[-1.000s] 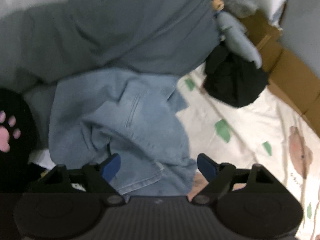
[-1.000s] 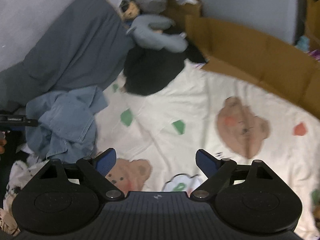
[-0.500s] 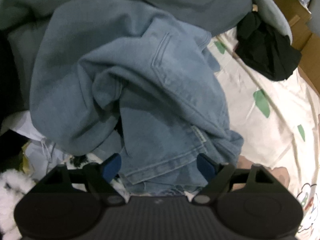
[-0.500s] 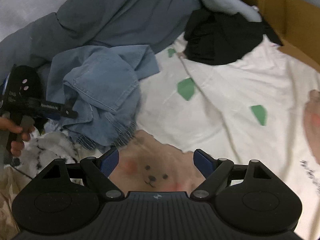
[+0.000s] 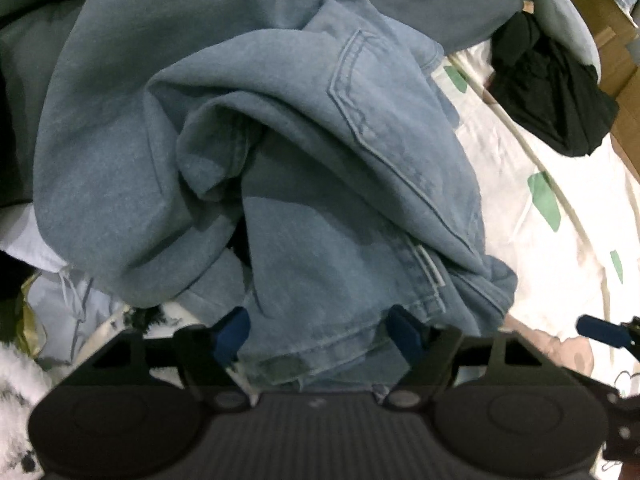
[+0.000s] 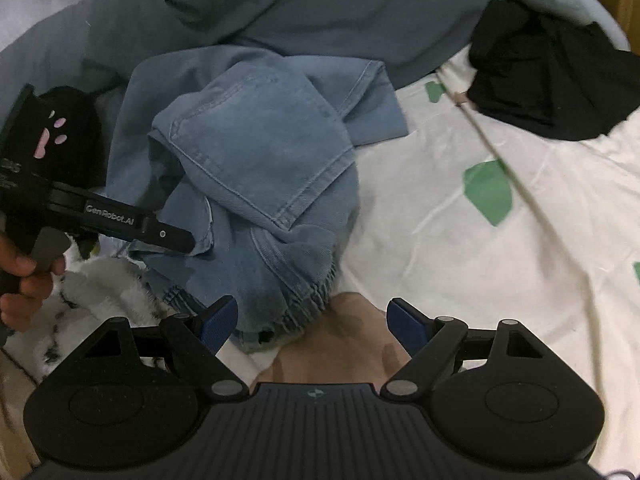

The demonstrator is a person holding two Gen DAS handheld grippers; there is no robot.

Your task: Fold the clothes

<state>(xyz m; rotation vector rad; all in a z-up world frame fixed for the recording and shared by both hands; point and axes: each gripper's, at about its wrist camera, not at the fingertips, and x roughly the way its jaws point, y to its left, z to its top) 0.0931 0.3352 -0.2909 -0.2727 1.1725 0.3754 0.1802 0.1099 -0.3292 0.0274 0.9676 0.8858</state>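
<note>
A crumpled pair of light blue jeans (image 5: 320,168) lies on the bed and fills the left wrist view. My left gripper (image 5: 318,336) points steeply down over the hem, its jaws closing, with the denim edge between the blue pads but not pinched. My right gripper (image 6: 312,320) stands open low over the sheet, and the near edge of the jeans (image 6: 260,168) reaches between its pads. One black finger (image 6: 160,234) of the left gripper shows at the jeans' left side, held by a hand (image 6: 24,276).
A black garment (image 6: 552,80) lies at the far right on the white printed sheet (image 6: 480,260). Grey-blue bedding (image 6: 320,8) is bunched behind the jeans. White fluffy fabric (image 6: 100,292) and a black item with a pink paw print (image 6: 60,136) sit left. Cardboard (image 5: 616,40) borders the bed.
Both grippers have dropped close to the jeans. The right one swung left from the bare sheet to the jeans' edge. The left jaws have narrowed a little around the hem.
</note>
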